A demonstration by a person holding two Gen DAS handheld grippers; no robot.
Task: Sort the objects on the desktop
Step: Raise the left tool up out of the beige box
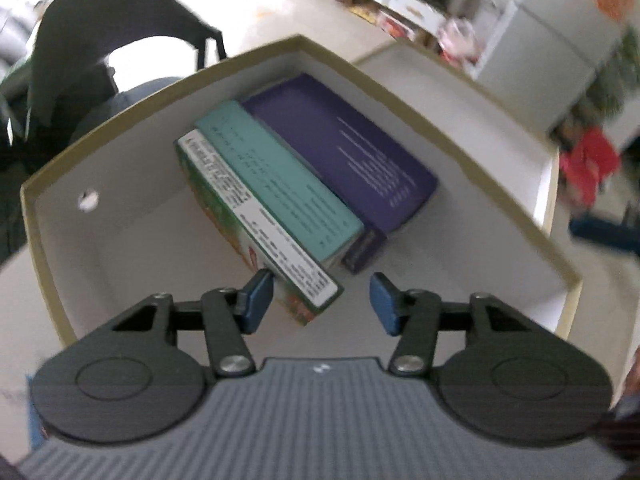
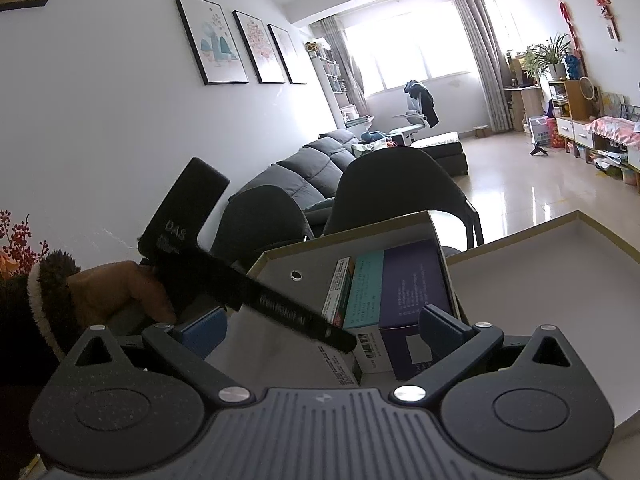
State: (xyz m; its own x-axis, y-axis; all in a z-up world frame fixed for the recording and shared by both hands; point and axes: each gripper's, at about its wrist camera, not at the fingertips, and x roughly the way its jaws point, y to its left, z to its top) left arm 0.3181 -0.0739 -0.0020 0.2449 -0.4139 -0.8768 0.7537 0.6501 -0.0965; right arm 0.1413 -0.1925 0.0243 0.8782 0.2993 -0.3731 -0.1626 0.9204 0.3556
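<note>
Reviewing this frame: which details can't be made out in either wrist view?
- Left wrist view: print on the green carton, teal carton and purple carton is motion-blurred.
- Left wrist view: whether the left claw touches the green carton; one pad overlaps it.
- Right wrist view: the storage box floor is hidden by the left claw's dark body.
- Right wrist view: cartons' near ends are partly covered by the right claw.
</note>
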